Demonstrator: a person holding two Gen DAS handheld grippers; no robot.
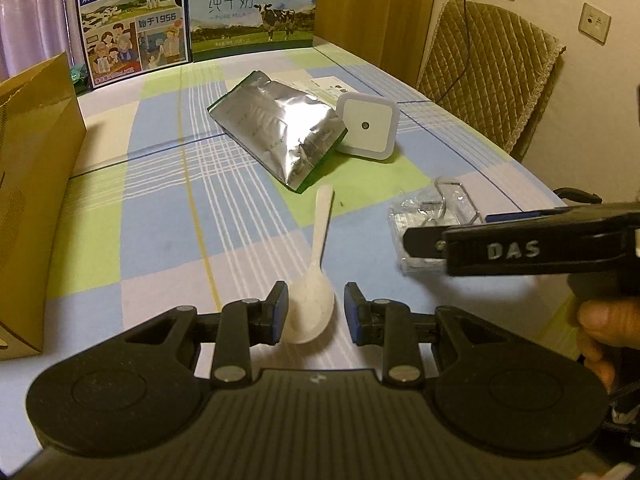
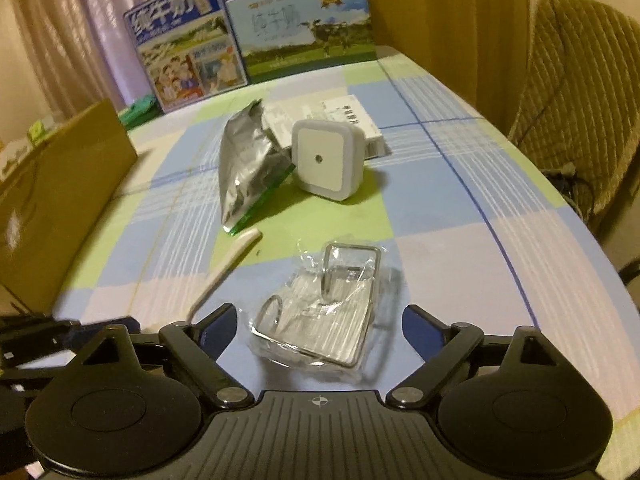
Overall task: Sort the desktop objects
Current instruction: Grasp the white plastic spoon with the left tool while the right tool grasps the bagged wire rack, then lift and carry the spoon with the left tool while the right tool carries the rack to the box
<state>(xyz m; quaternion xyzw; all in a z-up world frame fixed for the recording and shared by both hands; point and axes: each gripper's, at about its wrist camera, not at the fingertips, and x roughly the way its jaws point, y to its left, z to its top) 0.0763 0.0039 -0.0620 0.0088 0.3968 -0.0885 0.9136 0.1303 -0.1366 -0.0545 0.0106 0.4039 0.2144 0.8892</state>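
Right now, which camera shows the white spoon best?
The left wrist view: the whole white spoon shows, its bowl between the open left gripper. The right wrist view shows only its handle.

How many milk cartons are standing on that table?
2, side by side at the table's far end: a dark blue milk carton on the left and a light blue milk carton right of it. More could be hidden behind them.
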